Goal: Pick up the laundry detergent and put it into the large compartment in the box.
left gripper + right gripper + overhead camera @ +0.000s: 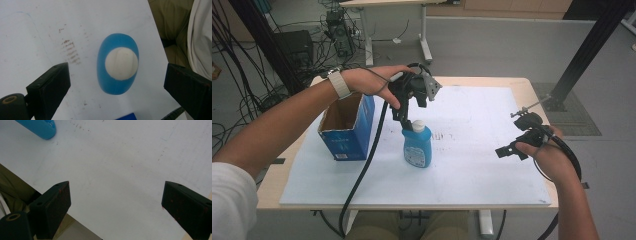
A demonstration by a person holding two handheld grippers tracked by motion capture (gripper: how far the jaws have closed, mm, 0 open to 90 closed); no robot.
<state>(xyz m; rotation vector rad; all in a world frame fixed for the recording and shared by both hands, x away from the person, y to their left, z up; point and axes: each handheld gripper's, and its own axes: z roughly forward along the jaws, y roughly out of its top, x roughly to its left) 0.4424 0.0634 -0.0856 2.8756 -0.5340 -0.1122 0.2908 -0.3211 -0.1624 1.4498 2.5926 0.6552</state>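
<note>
The blue bottle (117,63) stands upright on the white board (37,30), white cap (121,63) pointing straight up between the left gripper (116,82)'s spread, released jaws, untouched. The right gripper (116,202) hangs agape, well apart.

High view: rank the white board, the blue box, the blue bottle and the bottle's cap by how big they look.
1. White board, by far the largest.
2. Blue box, open at the top.
3. Blue bottle, upright, clearly smaller than the box.
4. Cap, smallest, directly below the open left gripper.
</note>
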